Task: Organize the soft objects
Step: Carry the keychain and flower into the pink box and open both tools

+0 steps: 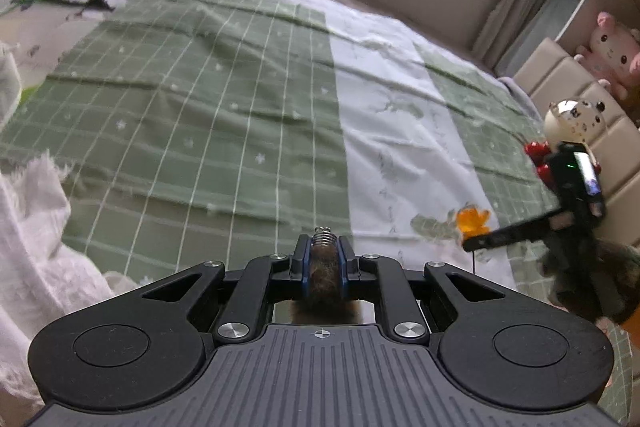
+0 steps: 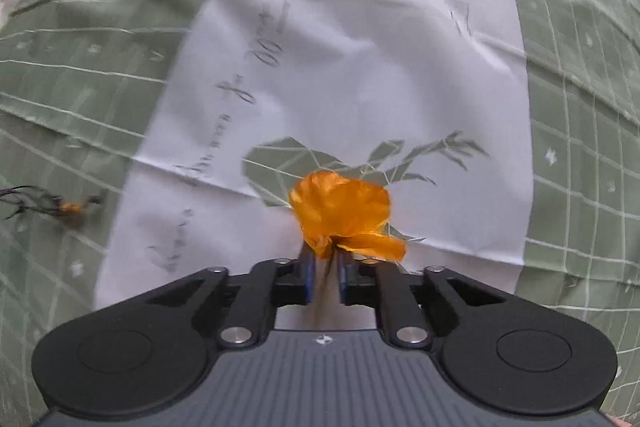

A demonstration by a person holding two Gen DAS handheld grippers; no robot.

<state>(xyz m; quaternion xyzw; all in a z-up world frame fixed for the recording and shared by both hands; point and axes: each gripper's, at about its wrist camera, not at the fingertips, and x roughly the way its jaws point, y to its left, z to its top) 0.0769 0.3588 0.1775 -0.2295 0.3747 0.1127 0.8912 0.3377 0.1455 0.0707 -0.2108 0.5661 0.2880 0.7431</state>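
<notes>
Right wrist view first: your right gripper (image 2: pixel 325 267) is clenched on the thin dark stem of the orange fabric flower (image 2: pixel 344 213), the blue pads (image 2: pixel 309 277) drawn in close with only the stalk between them. The bloom stands just past the fingertips, over the white printed stripe of the bed sheet (image 2: pixel 360 67). Expect it to be nearly weightless and floppy: the petals look like thin satin, crumpled and loosely layered, and they would crush or shed if you pinched them. The stem is the right place to hold, low and close under the bloom so the head does not swing. It may be slick and thin, so it could twist between the pads.

On the left wrist view, your left gripper (image 1: pixel 323 259) is clamped on a small brown furry thing (image 1: pixel 325 275) with a coiled metal spring (image 1: pixel 322 237) at its tip. The fur looks dense and compressible; I judge it light, and the grip across its body looks sound.

Further out, the sheet is soft, wrinkled cotton in green grid and white. A scrap of dark threads with an orange bit (image 2: pixel 66 207) lies to the left. A spotted plush toy (image 1: pixel 574 121) and a pink plush (image 1: pixel 612 53) sit by the padded headboard (image 1: pixel 560 75).
</notes>
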